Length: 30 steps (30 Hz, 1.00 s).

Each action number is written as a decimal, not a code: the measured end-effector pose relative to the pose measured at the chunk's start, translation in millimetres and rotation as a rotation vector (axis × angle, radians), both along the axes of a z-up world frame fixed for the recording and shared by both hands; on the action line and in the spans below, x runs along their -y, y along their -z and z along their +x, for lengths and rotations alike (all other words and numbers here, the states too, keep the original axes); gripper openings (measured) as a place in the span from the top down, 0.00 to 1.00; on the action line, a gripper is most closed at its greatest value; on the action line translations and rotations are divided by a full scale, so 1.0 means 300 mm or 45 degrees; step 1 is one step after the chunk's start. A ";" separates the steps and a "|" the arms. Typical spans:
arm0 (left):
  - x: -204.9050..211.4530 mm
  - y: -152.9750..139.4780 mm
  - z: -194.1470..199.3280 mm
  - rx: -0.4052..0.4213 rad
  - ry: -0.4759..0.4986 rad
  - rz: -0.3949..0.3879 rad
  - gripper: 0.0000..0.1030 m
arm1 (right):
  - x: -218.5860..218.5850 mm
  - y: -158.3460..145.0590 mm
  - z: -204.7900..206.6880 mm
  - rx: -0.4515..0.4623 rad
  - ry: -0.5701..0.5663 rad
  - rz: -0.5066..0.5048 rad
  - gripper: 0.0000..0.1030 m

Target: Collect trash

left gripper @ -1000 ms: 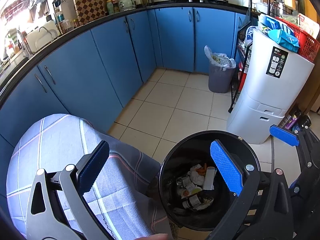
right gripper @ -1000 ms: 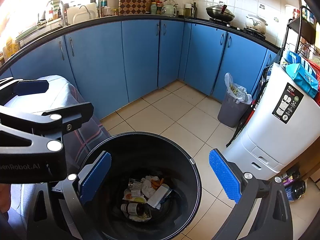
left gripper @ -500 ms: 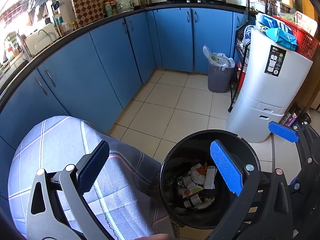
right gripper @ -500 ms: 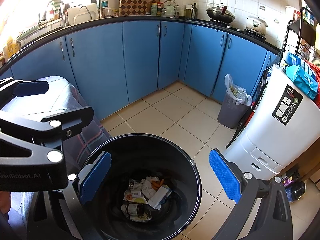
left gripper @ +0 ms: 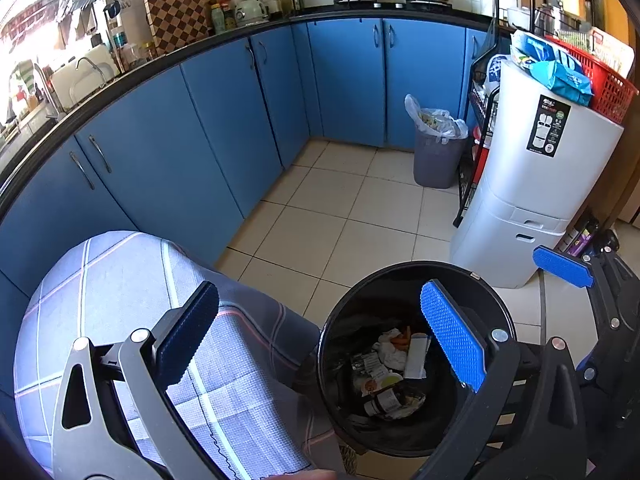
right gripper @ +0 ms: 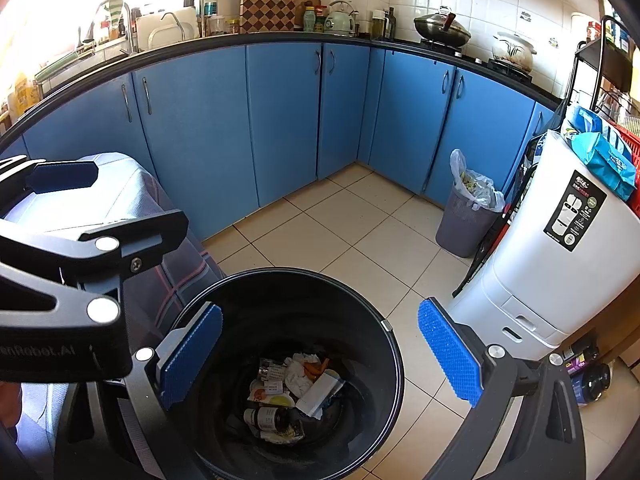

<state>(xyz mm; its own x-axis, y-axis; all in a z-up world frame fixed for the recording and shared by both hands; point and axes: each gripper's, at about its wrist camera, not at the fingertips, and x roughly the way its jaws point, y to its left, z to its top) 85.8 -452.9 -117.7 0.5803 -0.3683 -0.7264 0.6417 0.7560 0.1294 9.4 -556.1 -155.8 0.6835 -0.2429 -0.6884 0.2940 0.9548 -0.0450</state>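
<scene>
A black round trash bin (left gripper: 496,300) stands on the tiled floor; it also shows in the right wrist view (right gripper: 360,292). Inside lie crumpled paper, wrappers, a white carton and a small dark bottle (right gripper: 266,418), also seen in the left wrist view (left gripper: 386,400). My left gripper (left gripper: 320,344) is open and empty, held above the bin's left side. My right gripper (right gripper: 320,356) is open and empty, held right above the bin's mouth. The right gripper's blue pad (left gripper: 562,266) shows at the right of the left wrist view.
A checked grey cloth (left gripper: 120,288) covers something left of the bin. A white tall appliance (left gripper: 536,184) stands to the right, a grey bagged bin (left gripper: 438,152) beyond it, a red basket (left gripper: 604,80) on top. Blue cabinets (right gripper: 280,120) line the back.
Both grippers stay open over the bin; the views have shifted only slightly, the left one drawing back a little.
</scene>
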 end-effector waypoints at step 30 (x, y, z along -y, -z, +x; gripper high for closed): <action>-0.005 0.011 0.002 -0.012 0.016 0.004 0.03 | -0.002 0.012 -0.004 -0.009 -0.006 0.000 0.07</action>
<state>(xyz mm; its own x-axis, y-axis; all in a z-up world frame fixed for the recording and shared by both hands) 86.4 -451.3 -120.9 0.5688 -0.3734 -0.7328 0.6523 0.7475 0.1255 8.1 -555.5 -159.5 0.6798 -0.2400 -0.6930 0.2894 0.9560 -0.0472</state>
